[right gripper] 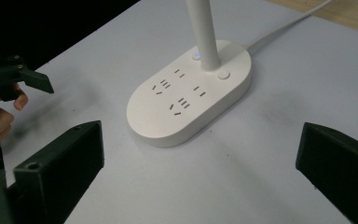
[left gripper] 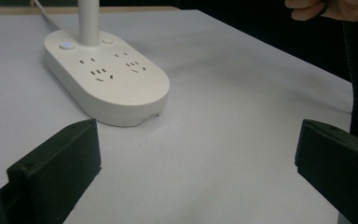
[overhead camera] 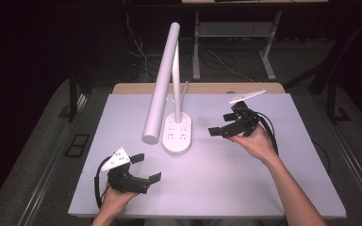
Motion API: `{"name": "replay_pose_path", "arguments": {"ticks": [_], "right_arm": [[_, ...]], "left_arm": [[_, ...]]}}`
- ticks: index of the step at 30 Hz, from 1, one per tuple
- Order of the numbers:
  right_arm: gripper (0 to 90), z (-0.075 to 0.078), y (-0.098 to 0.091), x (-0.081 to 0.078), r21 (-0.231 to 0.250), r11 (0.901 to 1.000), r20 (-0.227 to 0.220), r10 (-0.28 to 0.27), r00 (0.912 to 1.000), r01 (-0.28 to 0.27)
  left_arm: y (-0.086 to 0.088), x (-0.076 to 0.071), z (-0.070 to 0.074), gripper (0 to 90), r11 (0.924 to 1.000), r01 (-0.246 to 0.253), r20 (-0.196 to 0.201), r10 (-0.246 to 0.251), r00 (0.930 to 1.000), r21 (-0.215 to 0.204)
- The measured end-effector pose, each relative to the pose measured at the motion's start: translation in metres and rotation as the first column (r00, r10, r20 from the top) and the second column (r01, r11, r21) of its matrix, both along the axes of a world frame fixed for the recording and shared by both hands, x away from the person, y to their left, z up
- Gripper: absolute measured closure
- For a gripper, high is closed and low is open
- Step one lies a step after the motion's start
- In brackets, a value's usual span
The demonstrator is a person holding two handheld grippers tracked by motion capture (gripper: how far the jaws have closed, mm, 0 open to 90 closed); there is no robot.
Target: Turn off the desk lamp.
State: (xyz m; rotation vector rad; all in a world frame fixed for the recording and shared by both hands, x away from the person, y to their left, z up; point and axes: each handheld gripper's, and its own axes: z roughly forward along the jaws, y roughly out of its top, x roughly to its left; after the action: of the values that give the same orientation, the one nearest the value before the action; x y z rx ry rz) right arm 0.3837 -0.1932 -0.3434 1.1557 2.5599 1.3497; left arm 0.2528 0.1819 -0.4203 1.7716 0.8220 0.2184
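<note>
Nearest the person, at the table's (overhead camera: pixel 264 188) front edge, the left hand-held gripper (overhead camera: pixel 147 166) hovers with its jaws spread wide and nothing between them, aimed toward the middle of the table. In the left gripper view the same jaws frame bare table surface, and the desk lamp's white oval base (left gripper: pixel 107 77) lies ahead and to the left of them, well apart. Farther back, to the right of the base, the right hand-held gripper (overhead camera: pixel 215 131) is held above the table, its jaws likewise wide apart and empty, pointing at the base from near its side. The base (overhead camera: pixel 177 134) sits about mid-table, with socket slots and a small lit button (right gripper: pixel 196 56) on top. From it a white stem rises, carrying the long lamp head (overhead camera: pixel 161 84), which slants down over the table left of the base. A white cable (right gripper: pixel 284 25) trails off the base toward the far edge.
</note>
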Motion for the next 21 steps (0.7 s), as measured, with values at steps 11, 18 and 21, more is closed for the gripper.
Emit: {"name": "replay_pose_path", "arguments": {"ticks": [11, 18, 21], "right_arm": [[0.8, 0.003, 0.017, 0.019, 0.000, 1.0000, -0.001, 0.008, 1.0000, -0.008], [0.8, 0.001, 0.027, 0.036, 0.018, 0.9998, -0.018, -0.009, 0.9998, 0.009], [0.8, 0.001, 0.030, 0.041, 0.021, 0.9997, -0.022, -0.013, 0.9997, 0.013]], "left_arm": [[0.000, 0.000, 0.000, 0.0, 1.0000, 0.006, 0.001, -0.006, 1.0000, 0.006], [0.001, 0.000, 0.000, 0.0, 1.0000, 0.006, 0.003, -0.006, 1.0000, 0.004], [0.001, 0.000, 0.000, 0.0, 1.0000, 0.007, 0.003, -0.007, 1.0000, 0.003]]}}
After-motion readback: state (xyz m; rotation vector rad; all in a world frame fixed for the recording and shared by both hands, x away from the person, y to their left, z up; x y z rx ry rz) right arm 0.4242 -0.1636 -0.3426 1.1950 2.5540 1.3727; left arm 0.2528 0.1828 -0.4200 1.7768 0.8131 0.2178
